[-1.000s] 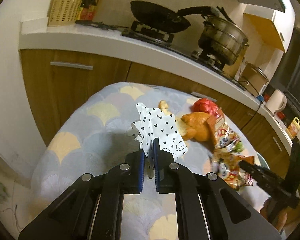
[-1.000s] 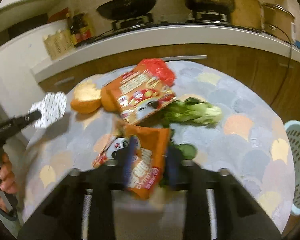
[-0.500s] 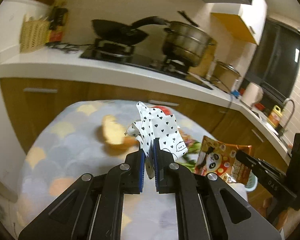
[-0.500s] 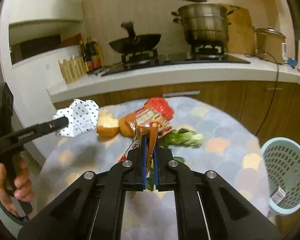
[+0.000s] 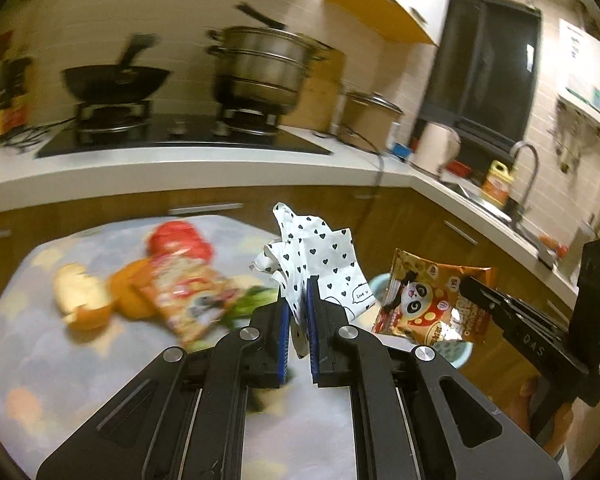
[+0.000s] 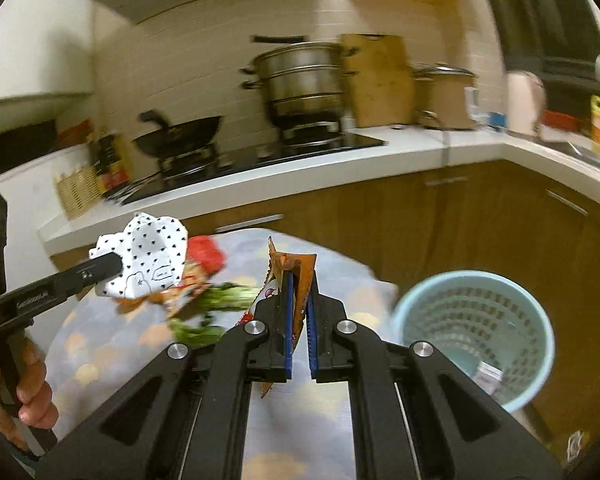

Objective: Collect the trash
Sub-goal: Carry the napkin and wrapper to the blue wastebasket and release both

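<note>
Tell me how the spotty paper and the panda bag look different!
The paper is white with little black hearts; the bag is orange with a panda picture. The paper is crumpled up; the bag is flatter and shiny. The left gripper pinches the paper; the right gripper pinches the bag. Both are lifted off the table, near the blue basket.

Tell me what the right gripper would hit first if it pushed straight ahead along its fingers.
Probably nothing on the table: the right gripper, shut on the orange snack bag, points over the table's far edge toward the brown cabinet fronts. Depth is unclear.
</note>
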Demonstrator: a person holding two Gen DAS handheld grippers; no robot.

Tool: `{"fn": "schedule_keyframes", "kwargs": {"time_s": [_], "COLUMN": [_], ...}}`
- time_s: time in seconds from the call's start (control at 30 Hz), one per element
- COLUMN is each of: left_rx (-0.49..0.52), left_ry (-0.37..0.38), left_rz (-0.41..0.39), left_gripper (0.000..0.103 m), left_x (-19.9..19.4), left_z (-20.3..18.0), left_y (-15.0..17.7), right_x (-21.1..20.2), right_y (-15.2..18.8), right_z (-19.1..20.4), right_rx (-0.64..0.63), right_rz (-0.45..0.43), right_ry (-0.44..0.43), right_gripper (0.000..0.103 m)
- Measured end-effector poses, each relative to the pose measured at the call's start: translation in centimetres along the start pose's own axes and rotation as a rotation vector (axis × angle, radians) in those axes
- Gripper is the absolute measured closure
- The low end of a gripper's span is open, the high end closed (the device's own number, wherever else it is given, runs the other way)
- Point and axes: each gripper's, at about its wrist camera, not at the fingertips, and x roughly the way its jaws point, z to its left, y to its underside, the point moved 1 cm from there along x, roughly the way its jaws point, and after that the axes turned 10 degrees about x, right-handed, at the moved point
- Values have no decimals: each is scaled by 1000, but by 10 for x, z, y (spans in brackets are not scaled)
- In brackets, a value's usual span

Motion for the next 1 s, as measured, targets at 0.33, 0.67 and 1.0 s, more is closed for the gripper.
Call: {"fn": "schedule_keyframes", "kwargs": {"time_s": [0.33,0.67,1.0], "left_rx": [138,214,216], "left_ry": [123,205,231], "left_rz": [72,179,272], "left_gripper": [97,96,60], "left_x": [73,147,195], "left_z": [-93,-156,-164], "left_y": [-17,-10,15], "right_x": [-12,5,35], "right_y": [-3,15,30], "right_z": [-109,-167,-202], "right_rx": [159,246,322], "right_rz": [-31,35,137], "right_ry": [218,340,359], "right_gripper": [99,99,71]}}
